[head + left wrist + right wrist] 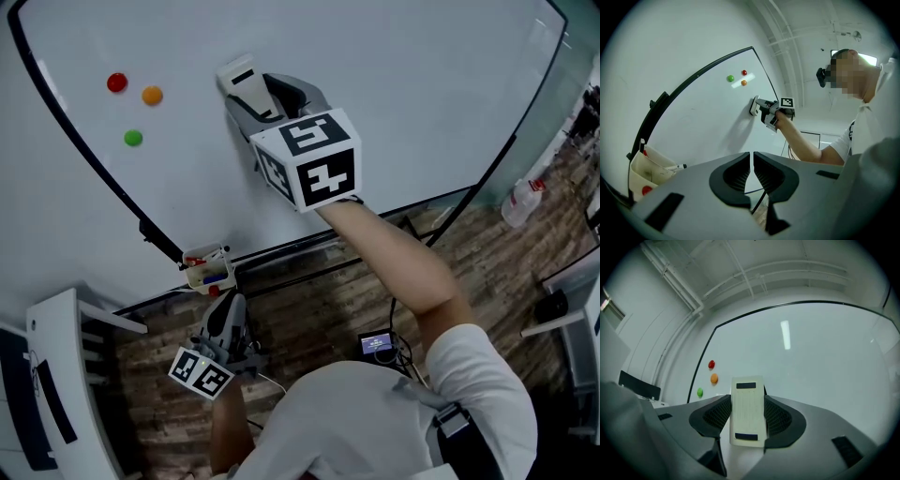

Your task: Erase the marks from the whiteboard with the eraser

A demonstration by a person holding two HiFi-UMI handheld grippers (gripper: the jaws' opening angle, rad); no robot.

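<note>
My right gripper [251, 89] is shut on a white eraser [237, 74] and holds it up against the whiteboard [394, 103]. In the right gripper view the eraser [748, 411] stands upright between the jaws of the right gripper [748, 417]. No marks show on the board around it. My left gripper [228, 314] hangs low below the board's bottom edge, near the floor; the left gripper [752, 176] has its jaws almost touching, with nothing between them. From there the eraser [753, 106] shows pressed to the whiteboard [703, 117].
Red [116, 82], orange [152, 95] and green [133, 138] round magnets sit at the board's left. A small pen tray [208, 269] with markers hangs on the lower frame. A white chair [66, 375] stands at left; cables and a small device [378, 344] lie on the wooden floor.
</note>
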